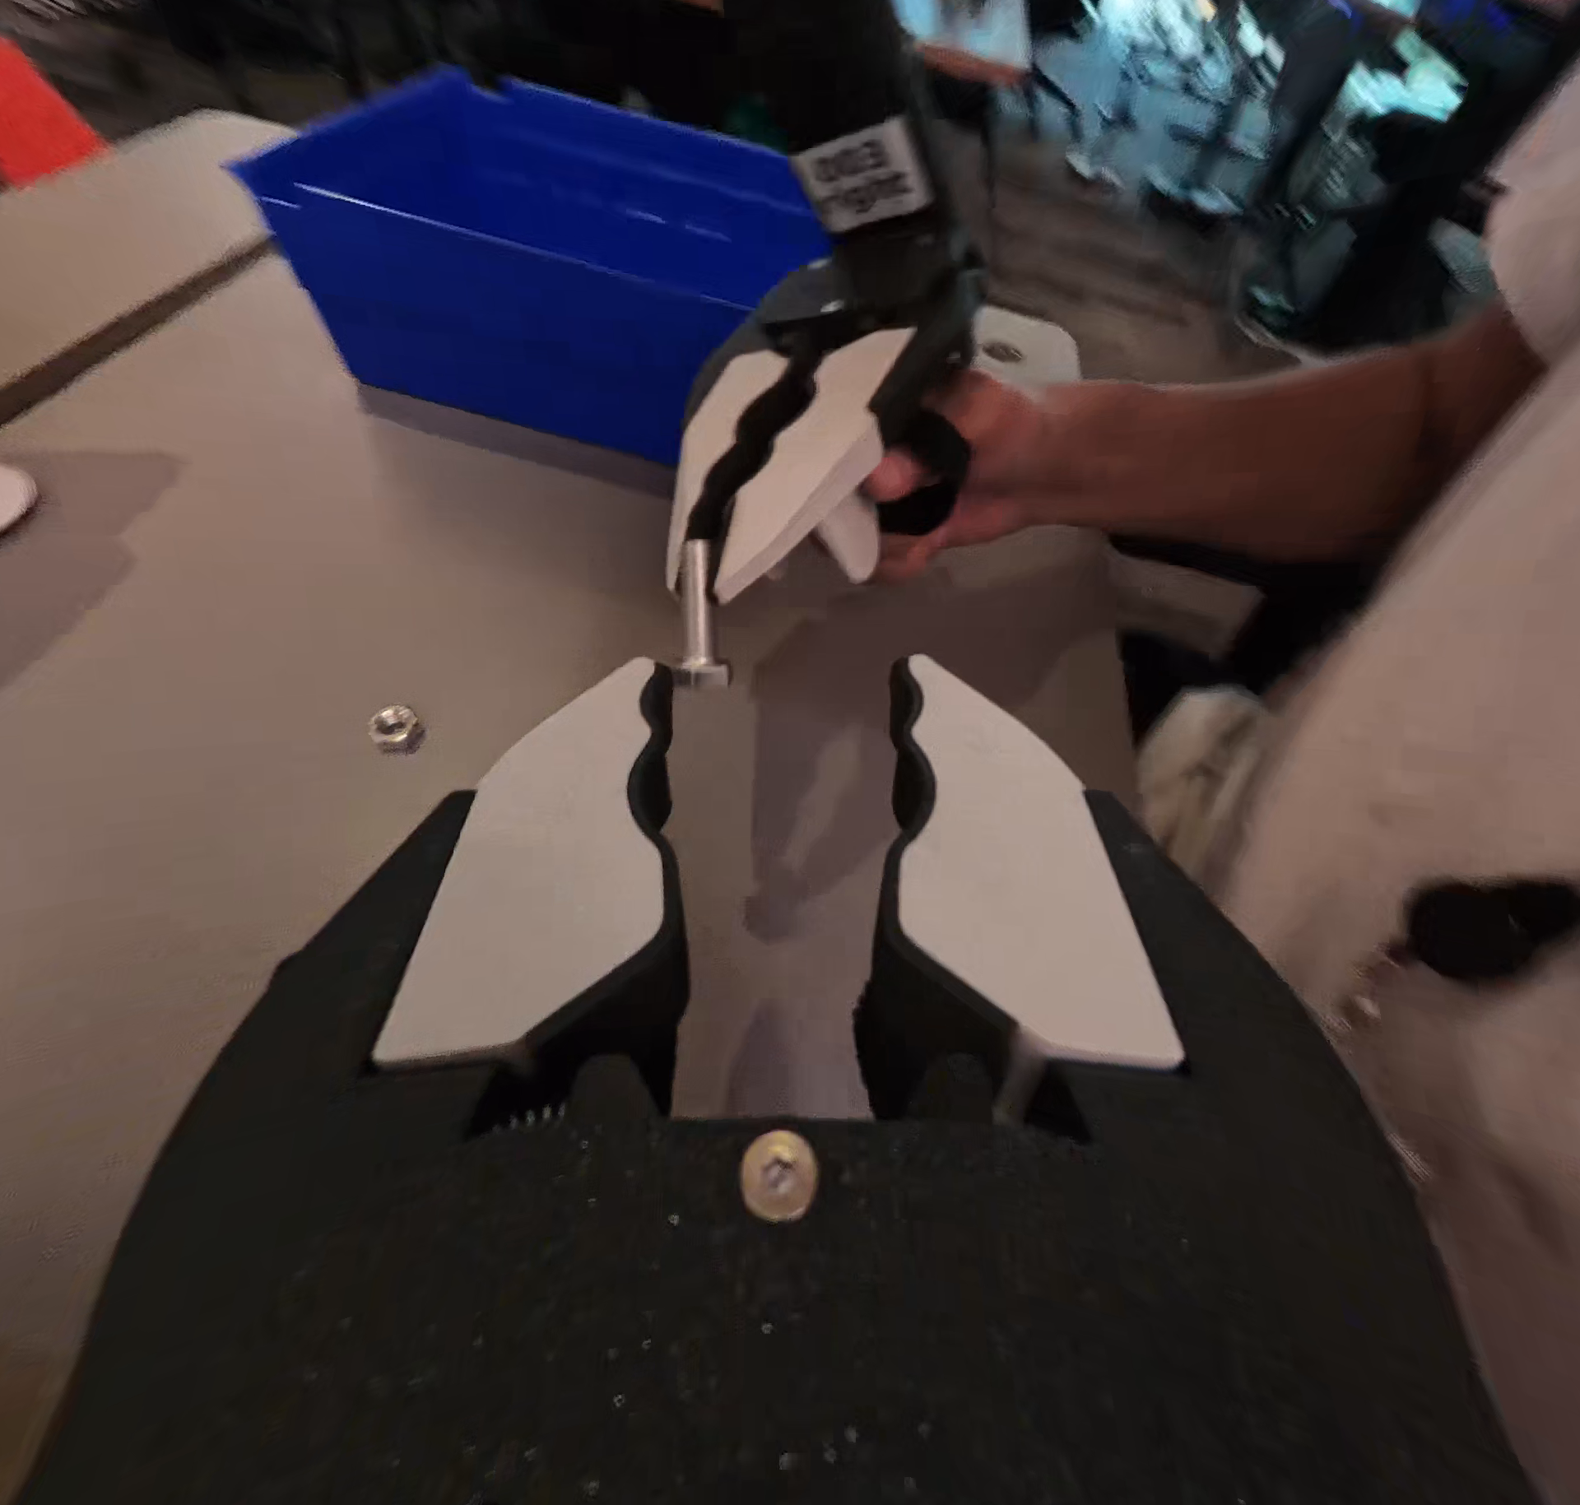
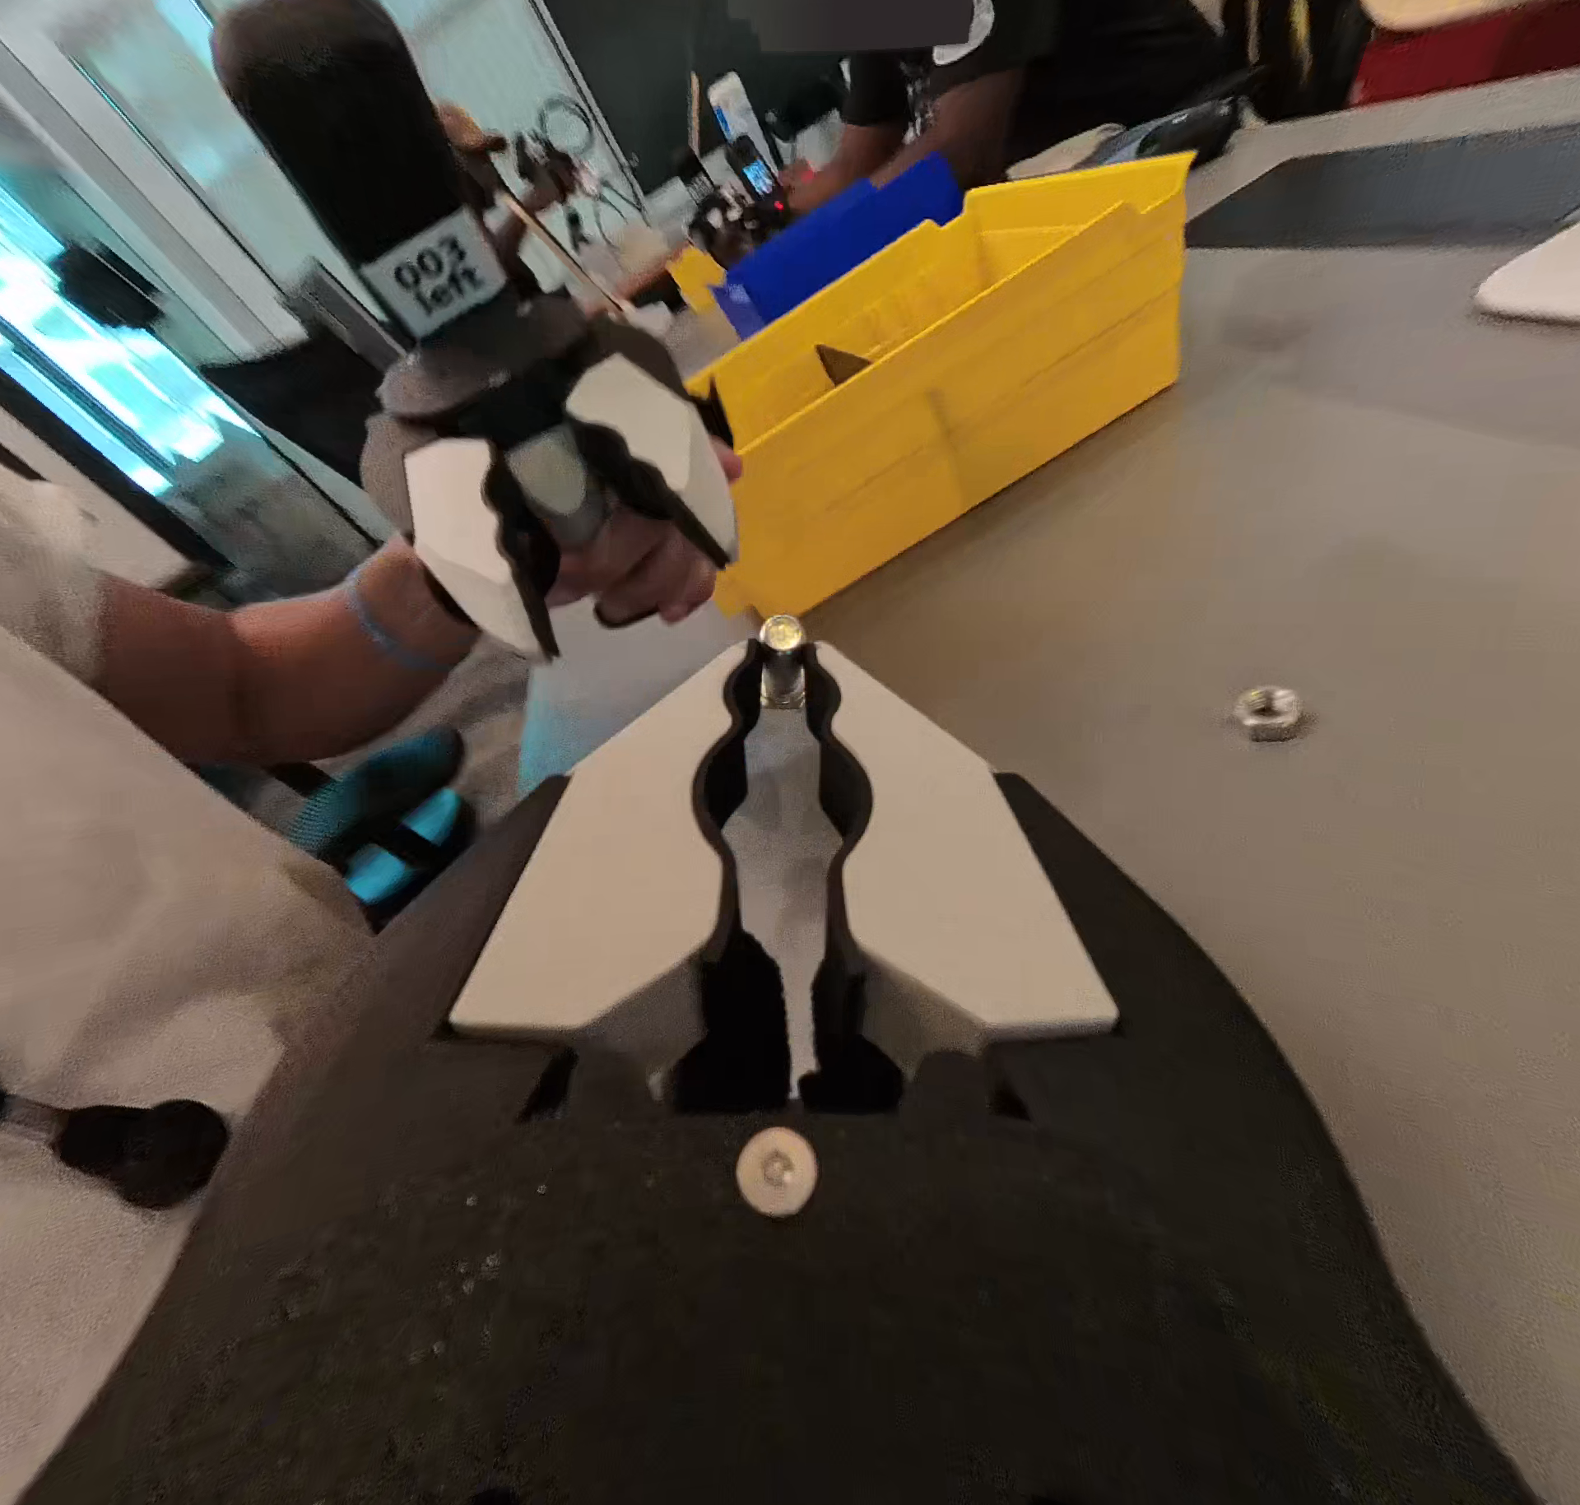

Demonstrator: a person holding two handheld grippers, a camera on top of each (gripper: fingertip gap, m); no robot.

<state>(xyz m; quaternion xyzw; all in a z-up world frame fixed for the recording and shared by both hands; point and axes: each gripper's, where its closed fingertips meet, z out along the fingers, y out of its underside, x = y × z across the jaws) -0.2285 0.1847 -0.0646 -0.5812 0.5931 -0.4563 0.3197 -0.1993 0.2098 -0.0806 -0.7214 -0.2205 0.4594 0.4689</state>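
At the centre of the right wrist view, the right gripper [image 2: 782, 660] is clamped on a silver bolt [image 2: 781, 667], its tips pressed against the shank; in the left wrist view that bolt [image 1: 699, 618] hangs head down over the grey table [image 1: 256, 609]. The left gripper [image 1: 774, 677] stands wide apart with nothing held, its left tip just beside the bolt head. A loose nut [image 1: 396, 727] lies on the table at middle left, with a blue bin [image 1: 530, 267] above it and a yellow bin [image 2: 983, 404] in the right view's upper half.
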